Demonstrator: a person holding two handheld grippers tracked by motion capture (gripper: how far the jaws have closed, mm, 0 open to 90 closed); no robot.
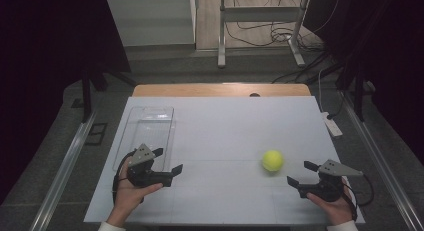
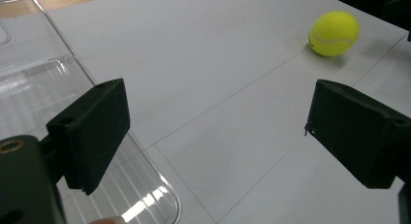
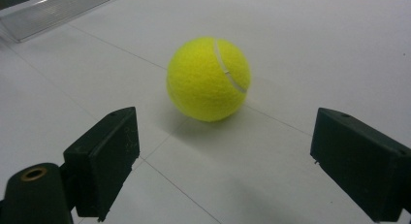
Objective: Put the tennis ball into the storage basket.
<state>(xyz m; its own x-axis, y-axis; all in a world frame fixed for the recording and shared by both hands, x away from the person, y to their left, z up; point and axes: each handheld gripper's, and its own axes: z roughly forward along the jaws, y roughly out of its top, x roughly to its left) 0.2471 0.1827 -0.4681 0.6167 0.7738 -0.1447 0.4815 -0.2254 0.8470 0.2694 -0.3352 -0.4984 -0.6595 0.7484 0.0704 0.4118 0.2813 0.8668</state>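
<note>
A yellow tennis ball point(image 1: 272, 160) lies on the white table top point(image 1: 225, 136), right of centre. My right gripper point(image 1: 301, 173) stands open just to the ball's right, jaws pointing at it; in the right gripper view the ball point(image 3: 209, 78) sits a short way ahead of the jaws, untouched. My left gripper point(image 1: 167, 160) is open at the near left, beside the near end of a clear plastic tray point(image 1: 147, 131). The left gripper view has the tray point(image 2: 43, 93) under its left jaw and the ball point(image 2: 334, 33) far off at the upper right.
The tray looks empty. A white strip-like device point(image 1: 332, 125) lies at the table's right edge. A wooden edge point(image 1: 220, 89) runs along the far side. Beyond the table stand a metal frame point(image 1: 260, 31) and loose cables on the floor.
</note>
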